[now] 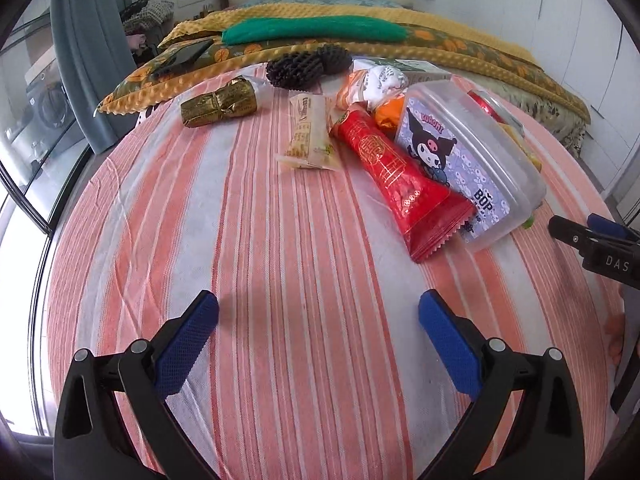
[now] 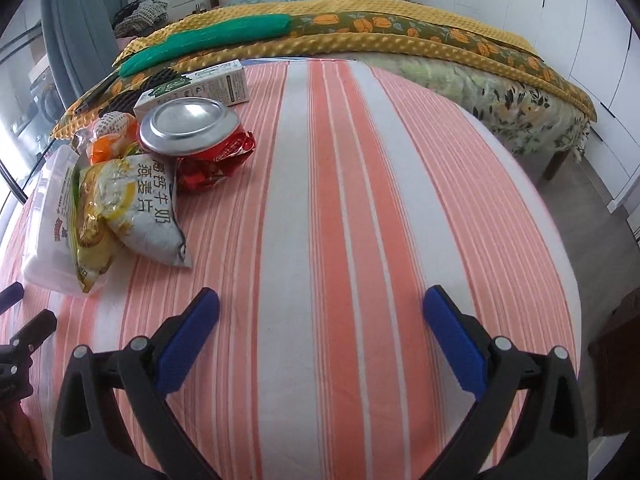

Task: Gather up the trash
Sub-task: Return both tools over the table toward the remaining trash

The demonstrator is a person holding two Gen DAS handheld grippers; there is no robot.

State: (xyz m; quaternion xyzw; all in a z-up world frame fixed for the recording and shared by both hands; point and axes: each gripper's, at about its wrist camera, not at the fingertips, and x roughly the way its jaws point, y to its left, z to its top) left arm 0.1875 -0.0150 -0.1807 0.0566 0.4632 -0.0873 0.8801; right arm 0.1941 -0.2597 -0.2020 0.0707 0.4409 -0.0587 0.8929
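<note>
A striped orange-and-white surface (image 1: 248,240) carried everything, with a bed (image 2: 400,40) behind it. Taking the clear plastic container (image 1: 476,152) as landmark, the trash lay bunched around it: a red snack wrapper (image 1: 400,176) leaned against its near-left side, long axis running from the far left toward the near right; a pale wrapper (image 1: 310,136) lay just left of that, and a gold foil packet (image 1: 218,106) farther left, well apart. On the container's other side sat an oat-flake bag (image 2: 148,208), a crushed red can (image 2: 192,128) and a milk carton (image 2: 196,86) beyond.

The left gripper (image 1: 319,312) hovered near the surface edge, jaws spread wide and holding nothing; the red wrapper lay ahead and to its right. The right gripper (image 2: 321,310) was likewise wide open and empty, the pile ahead to its left. The oat-flake bag seemed nearest the right jaws.
</note>
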